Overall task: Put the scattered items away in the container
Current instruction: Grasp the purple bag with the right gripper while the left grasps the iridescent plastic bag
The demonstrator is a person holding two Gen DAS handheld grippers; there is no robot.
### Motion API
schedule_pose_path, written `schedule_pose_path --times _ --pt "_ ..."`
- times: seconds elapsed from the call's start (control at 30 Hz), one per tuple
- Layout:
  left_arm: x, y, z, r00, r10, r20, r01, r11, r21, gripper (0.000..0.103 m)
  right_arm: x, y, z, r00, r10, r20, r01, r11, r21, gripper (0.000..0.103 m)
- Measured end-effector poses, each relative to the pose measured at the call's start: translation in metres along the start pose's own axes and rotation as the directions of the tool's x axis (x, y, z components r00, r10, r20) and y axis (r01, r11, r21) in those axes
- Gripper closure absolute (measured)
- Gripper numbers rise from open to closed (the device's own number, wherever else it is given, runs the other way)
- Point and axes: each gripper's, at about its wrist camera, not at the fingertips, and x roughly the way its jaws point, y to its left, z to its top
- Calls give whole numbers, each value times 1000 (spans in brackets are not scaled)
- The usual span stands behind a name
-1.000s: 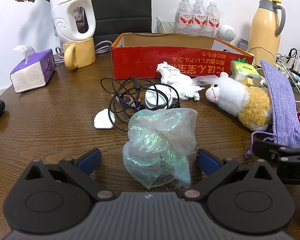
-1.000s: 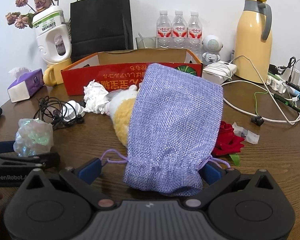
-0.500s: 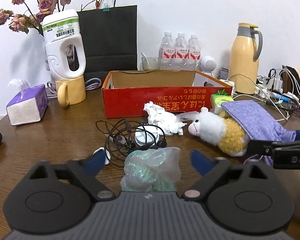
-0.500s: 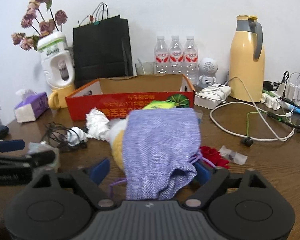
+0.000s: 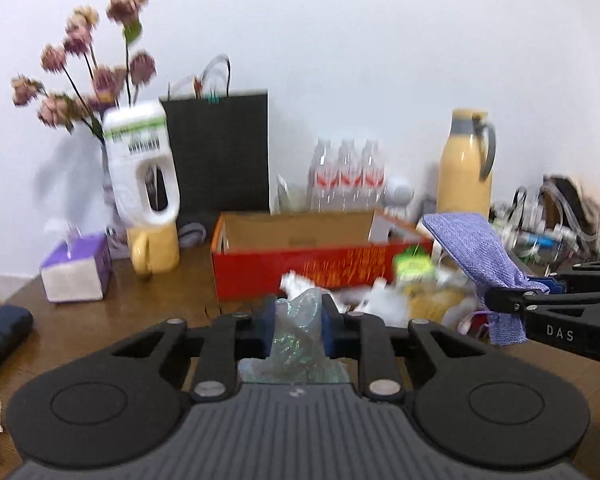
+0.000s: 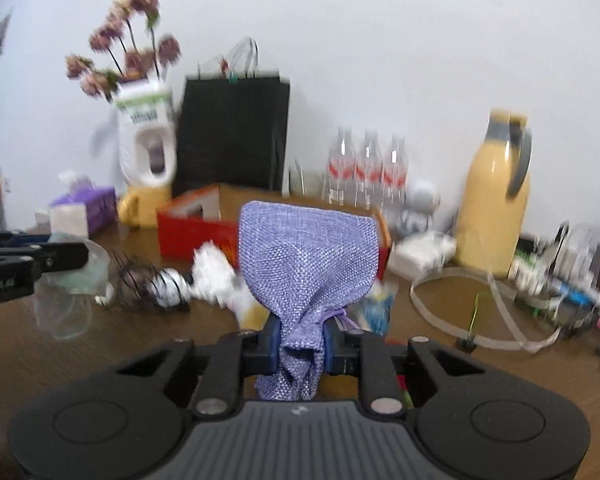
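Both tools just closed: left tool [image 5: 298,330] clamps the iridescent plastic bag [image 5: 298,320], right tool [image 6: 301,342] clamps the purple drawstring pouch [image 6: 306,264]. Both lifted off the surface [image 6: 100,344]; next, the red cardboard box [image 5: 300,264].

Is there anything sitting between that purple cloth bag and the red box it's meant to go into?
Nothing tall. The purple pouch is pinched in the right gripper and raised above the table. Only low clutter lies between: crumpled paper and a plush toy, both lower than the red box, whose top is open.
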Motion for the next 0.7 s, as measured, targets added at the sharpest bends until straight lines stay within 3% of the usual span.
schedule_pose_path --times 0.1,0.3,0.47,0.53,0.7 --pt "-24 -7 4 997 31 66 -31 1000 -2 80 -29 3 12 998 29 62 -30 999 15 84" --pt "-42 -16 6 992 68 104 -71 997 25 80 -67 8 23 990 44 137 -44 999 0 84" --pt "-8 -12 30 995 33 96 -33 999 0 80 -27 -6 35 994 47 95 -51 998 41 84" --pt "18 -13 49 994 23 107 -23 1000 -1 80 -4 -15 49 994 63 93 -68 996 55 84" --pt "108 -16 105 999 5 53 -4 1000 -26 80 80 -43 100 996 85 26 -88 991 98 83"
